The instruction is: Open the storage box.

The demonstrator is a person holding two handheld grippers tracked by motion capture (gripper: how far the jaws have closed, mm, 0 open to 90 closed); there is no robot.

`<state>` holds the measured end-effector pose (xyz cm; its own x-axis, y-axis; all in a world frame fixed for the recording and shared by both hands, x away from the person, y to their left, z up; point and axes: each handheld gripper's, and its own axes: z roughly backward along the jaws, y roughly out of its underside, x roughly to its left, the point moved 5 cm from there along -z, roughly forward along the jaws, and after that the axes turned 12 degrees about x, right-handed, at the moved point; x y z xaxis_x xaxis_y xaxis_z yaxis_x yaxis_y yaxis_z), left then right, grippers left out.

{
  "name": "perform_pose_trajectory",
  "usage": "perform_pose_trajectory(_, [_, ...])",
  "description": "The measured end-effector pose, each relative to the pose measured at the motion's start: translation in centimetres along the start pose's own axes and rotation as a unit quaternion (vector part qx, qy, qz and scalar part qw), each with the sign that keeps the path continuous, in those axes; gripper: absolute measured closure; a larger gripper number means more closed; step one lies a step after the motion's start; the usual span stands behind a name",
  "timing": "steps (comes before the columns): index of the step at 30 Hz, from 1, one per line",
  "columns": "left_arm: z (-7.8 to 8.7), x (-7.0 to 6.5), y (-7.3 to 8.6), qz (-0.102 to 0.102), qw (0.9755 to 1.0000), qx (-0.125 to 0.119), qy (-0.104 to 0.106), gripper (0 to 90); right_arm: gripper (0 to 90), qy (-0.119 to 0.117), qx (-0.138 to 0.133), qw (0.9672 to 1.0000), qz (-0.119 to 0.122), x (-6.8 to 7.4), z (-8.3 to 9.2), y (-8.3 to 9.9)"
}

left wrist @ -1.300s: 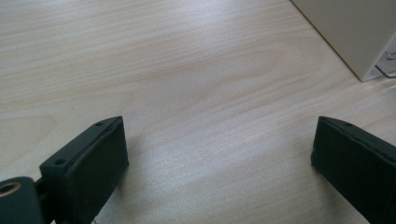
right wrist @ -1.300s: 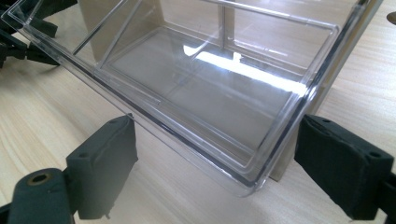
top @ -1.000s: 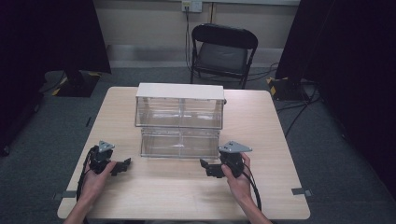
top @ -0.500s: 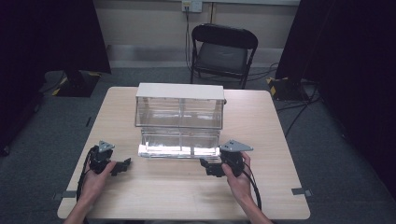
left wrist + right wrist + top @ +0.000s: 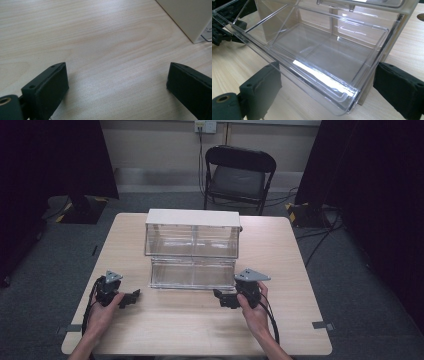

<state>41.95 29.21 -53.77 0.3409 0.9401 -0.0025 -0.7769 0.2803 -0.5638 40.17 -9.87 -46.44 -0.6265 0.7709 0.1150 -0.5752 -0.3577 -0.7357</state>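
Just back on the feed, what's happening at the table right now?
A person holds a gripper in each hand in front of a clear two-tier drawer cabinet. Its lower drawer is pulled out. The right gripper is open, its fingers either side of that drawer's front corner. The left gripper rests open on the table.

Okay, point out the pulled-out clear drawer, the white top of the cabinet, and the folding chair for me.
Clear drawer point(image 5: 324, 57): right gripper view, on its transparent floor.
Cabinet top point(image 5: 192, 217): high view, on the white upper panel.
Folding chair point(image 5: 237, 181): high view, on its dark seat.
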Motion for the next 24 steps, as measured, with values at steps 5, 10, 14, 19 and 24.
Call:
perform_pose_trajectory(5, [0.0, 0.01, 0.0, 0.0, 1.0, 0.0, 0.0, 3.4, 6.7, -0.003, 0.003, 1.0, -0.001, 0.0, 0.04, -0.08])
perform_pose_trajectory(10, [0.0, 0.0, 0.0, 0.0, 1.0, 0.0, 0.0, 3.3, 6.5, -0.001, 0.002, 1.0, 0.0, -0.06, -0.01, -0.21])
perform_pose_trajectory(14, [0.0, 0.01, 0.0, 0.0, 1.0, 0.0, 0.0, 3.3, 6.2, -0.003, 0.003, 1.0, -0.001, -0.07, 0.0, -0.27])
perform_pose_trajectory(19, [0.0, 0.01, 0.0, 0.0, 1.0, 0.0, 0.0, 3.3, 6.2, -0.003, 0.005, 1.0, -0.001, -0.07, 0.0, -0.29])
perform_pose_trajectory(24, [0.0, 0.0, 0.0, 0.0, 1.0, 0.0, 0.0, 3.3, 6.2, 0.001, 0.005, 1.0, -0.001, -0.03, 0.01, -0.27])
